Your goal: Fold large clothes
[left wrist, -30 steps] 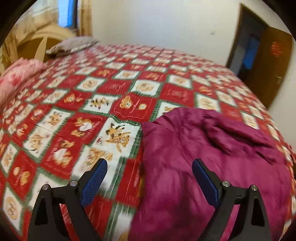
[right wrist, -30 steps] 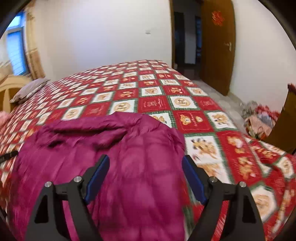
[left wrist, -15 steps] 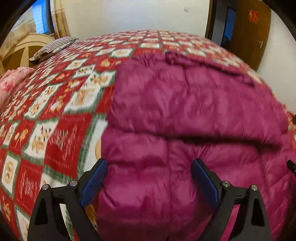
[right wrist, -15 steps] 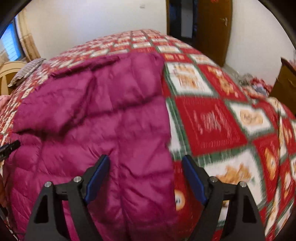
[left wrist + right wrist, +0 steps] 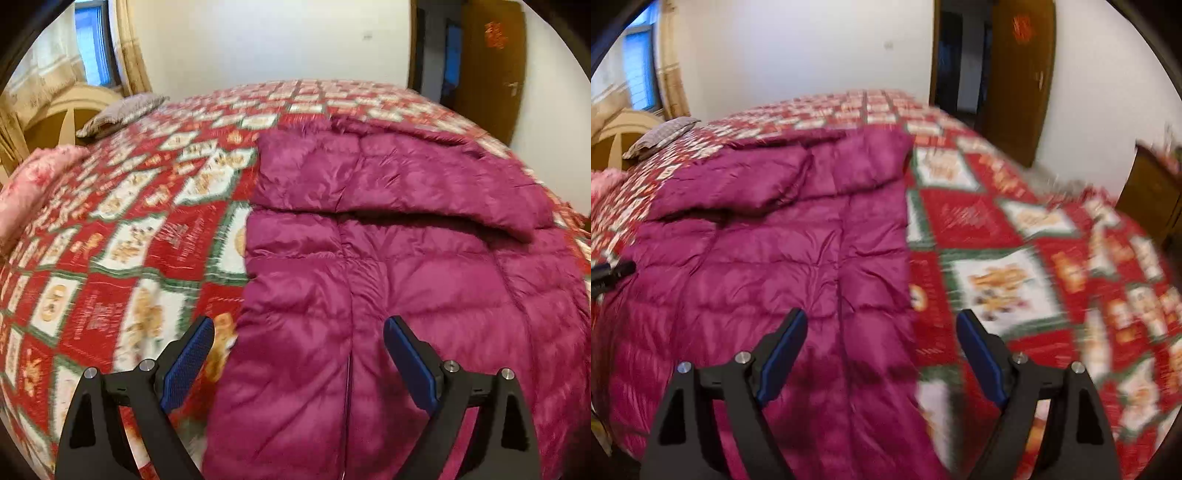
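A magenta quilted down jacket [image 5: 406, 266] lies flat on the bed, its far part folded over the body; it also shows in the right wrist view [image 5: 768, 251]. My left gripper [image 5: 298, 354] is open and empty, hovering over the jacket's near left edge. My right gripper [image 5: 878, 347] is open and empty over the jacket's near right edge. The tip of the left gripper [image 5: 613, 271] shows at the right wrist view's left margin.
The bed carries a red, green and white patchwork cover [image 5: 122, 258]. A grey pillow [image 5: 122, 112] and a pink quilt [image 5: 33, 184] lie at the head end by a cream headboard [image 5: 66, 114]. A brown door [image 5: 1019, 74] and a dark cabinet [image 5: 1152, 188] stand to the right.
Both grippers dropped close to the jacket, then pulled back a little and tilted up, each now over a near side edge. Both stayed open. The jacket has not moved.
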The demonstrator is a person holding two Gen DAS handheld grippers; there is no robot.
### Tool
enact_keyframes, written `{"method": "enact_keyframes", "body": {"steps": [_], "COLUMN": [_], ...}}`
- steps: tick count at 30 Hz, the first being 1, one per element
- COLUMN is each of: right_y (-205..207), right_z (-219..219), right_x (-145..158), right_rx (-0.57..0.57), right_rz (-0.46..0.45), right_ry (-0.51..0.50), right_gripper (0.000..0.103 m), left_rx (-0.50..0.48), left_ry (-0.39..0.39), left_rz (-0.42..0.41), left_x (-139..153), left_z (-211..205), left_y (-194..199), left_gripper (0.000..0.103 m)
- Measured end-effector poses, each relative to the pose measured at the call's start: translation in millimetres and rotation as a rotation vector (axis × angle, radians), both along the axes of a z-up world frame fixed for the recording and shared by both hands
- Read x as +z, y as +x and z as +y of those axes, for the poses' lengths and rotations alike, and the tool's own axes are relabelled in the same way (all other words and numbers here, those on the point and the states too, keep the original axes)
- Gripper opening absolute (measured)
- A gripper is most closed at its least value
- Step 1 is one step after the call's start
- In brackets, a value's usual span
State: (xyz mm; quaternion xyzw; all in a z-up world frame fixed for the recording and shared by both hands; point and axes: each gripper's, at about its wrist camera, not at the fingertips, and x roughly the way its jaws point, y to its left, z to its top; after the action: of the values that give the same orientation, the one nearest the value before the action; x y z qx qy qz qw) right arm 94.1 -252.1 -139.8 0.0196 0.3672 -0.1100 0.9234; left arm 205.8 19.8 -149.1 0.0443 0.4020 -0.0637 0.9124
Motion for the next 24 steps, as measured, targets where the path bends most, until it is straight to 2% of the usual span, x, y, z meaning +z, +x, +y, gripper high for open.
{"method": "enact_keyframes", "body": {"steps": [2, 5, 8, 12, 16, 24], "right_y": [-23, -55, -82, -100, -114, -124], "right_z": [-2, -9, -11, -6, -3, 1], "right_x": [13, 23, 21, 6, -9, -21], "right_rx": [0.005, 0.015, 0.024, 0.045, 0.047, 0.045], "right_rz": [-0.016, -0.013, 0.020, 0.071, 0.092, 0.084], "right_ry": [-0.022, 0.016, 0.036, 0.025, 0.052, 0.064], "right_gripper": [0.085, 0.085, 0.085, 0.085, 0.085, 0.085], "left_rx": [-0.045, -0.118, -0.173, -0.179, -0.171, -0.199], "left_ry": [-0.039, -0.099, -0.161, -0.215, -0.267, -0.304], "left_rz": [-0.022, -0.028, 0.008, 0.081, 0.162, 0.210], "left_x": [11, 19, 16, -1, -21, -34], "left_z": [14, 38, 70, 95, 105, 93], "left_y": [-22, -52, -89, -123, -135, -133], "left_gripper": [0.093, 0.093, 0.093, 0.093, 0.093, 0.093]}}
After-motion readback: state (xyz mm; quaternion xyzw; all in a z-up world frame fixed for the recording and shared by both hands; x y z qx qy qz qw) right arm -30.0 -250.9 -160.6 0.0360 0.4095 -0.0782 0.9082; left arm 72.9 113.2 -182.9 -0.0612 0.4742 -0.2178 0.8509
